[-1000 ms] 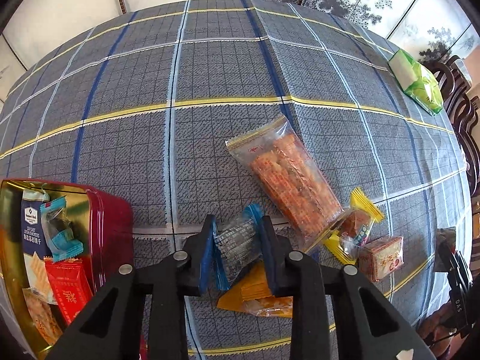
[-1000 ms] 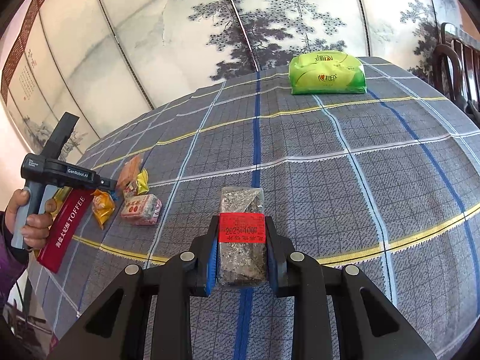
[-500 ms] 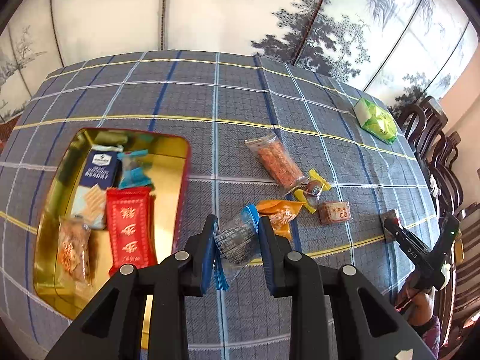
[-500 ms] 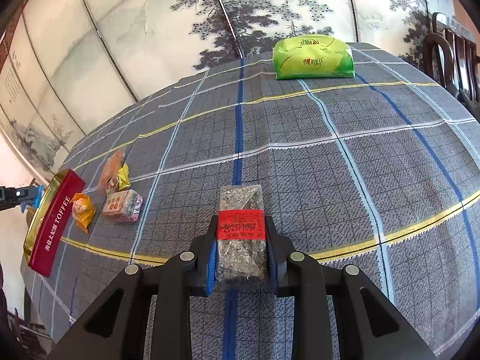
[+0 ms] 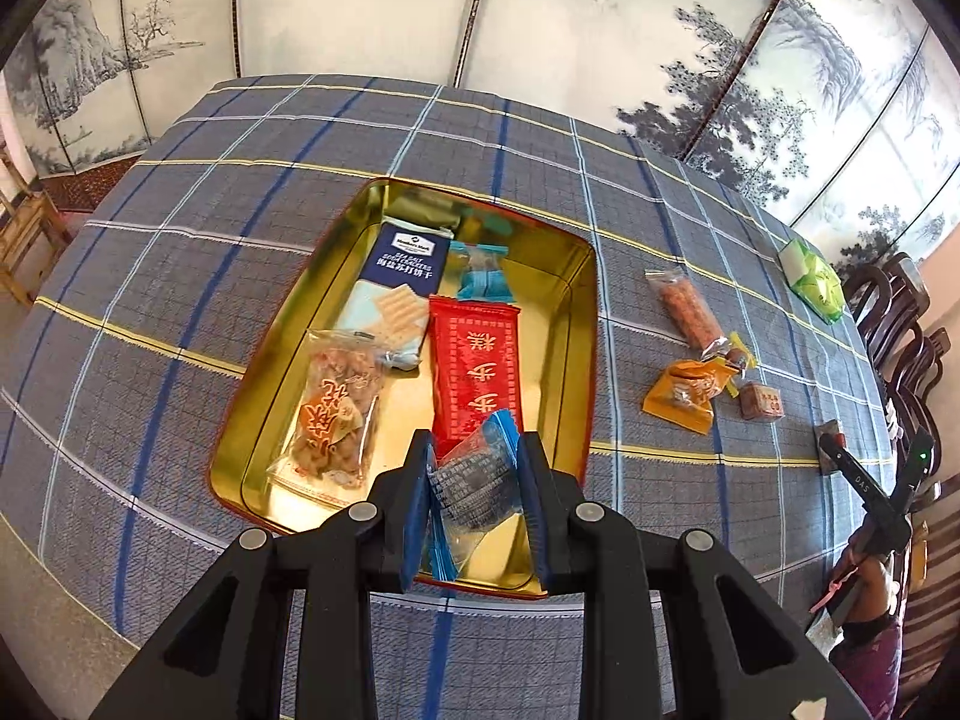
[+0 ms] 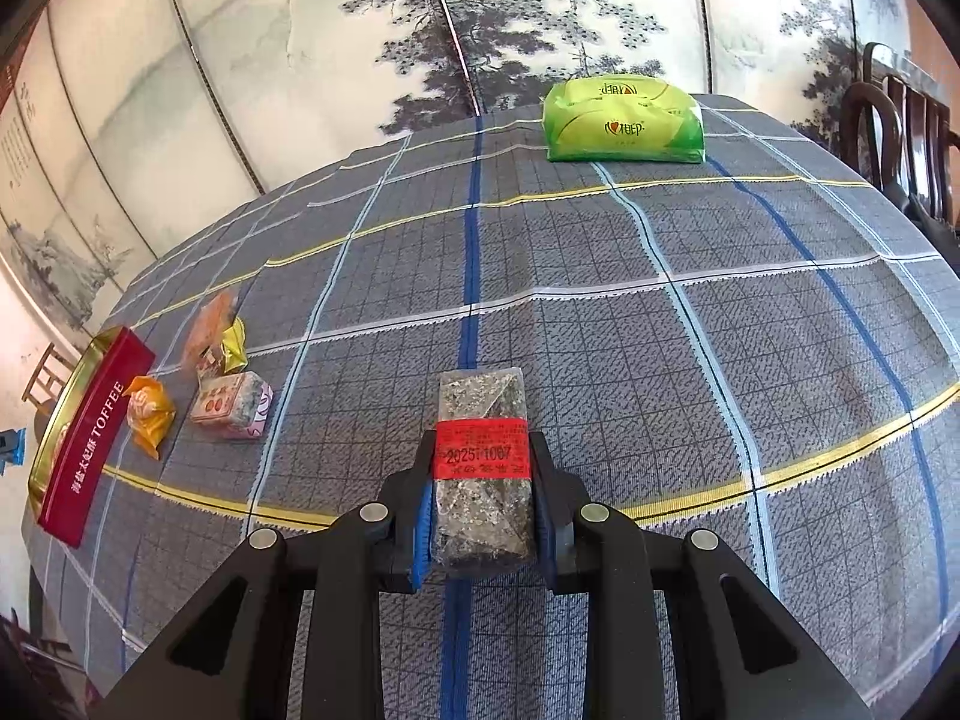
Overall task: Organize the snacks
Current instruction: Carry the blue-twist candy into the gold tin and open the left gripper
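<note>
My left gripper is clamped on a blue-edged clear packet, which hangs between the pads over the near end of the tin. The tin sits open on the counter, gold inside with a red outer wall. In it lie a red packet along the middle, a peanut bag to its left, a cracker pack towards the far end and a small blue sweet beside that.

To the right of the tin, on the checked cloth, a long orange bag, a yellow sweet, an orange pouch and a small pink box lie close together. A green pack rests near the counter's far edge.

My right gripper is closed on a grey block with a red date band, held just above the cloth near the counter's near edge, well apart from the tin.
</note>
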### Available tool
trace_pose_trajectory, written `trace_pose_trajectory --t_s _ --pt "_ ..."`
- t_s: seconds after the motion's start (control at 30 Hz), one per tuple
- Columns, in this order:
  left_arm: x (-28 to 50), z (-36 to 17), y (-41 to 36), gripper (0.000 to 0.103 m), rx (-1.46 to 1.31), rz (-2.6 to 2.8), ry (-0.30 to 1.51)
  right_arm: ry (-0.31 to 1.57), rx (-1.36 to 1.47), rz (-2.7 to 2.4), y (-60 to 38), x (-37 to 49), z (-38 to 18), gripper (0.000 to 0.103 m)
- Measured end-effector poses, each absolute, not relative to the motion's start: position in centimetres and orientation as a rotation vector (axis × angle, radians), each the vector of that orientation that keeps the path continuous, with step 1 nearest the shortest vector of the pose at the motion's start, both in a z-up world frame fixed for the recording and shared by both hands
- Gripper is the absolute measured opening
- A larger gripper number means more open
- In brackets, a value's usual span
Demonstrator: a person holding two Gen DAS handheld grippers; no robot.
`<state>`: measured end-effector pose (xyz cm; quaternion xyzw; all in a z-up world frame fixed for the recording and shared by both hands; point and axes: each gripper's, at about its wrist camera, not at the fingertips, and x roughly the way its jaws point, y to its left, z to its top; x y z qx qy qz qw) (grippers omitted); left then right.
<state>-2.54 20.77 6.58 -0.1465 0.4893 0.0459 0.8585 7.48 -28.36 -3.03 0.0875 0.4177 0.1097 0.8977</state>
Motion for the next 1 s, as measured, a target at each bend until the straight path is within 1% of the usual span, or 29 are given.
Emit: trace_pose_trajectory --t_s 0.27,0.57,1.0 --pt "-2.8 5.5 20.9 0.025 -0.260 0.118 1.014 0.866 0.164 0.219 -28.1 7.4 -3.0 0.027" --pt "-3.1 4.3 20.0 0.025 -0.133 0.170 0.974 0.867 0.136 0.207 -27.8 7.4 -2.9 0.027" --pt "-2.9 3.7 19.5 0.025 -0.051 0.182 0.934 0.868 0.122 0.201 -27.7 7.5 -2.9 0.027"
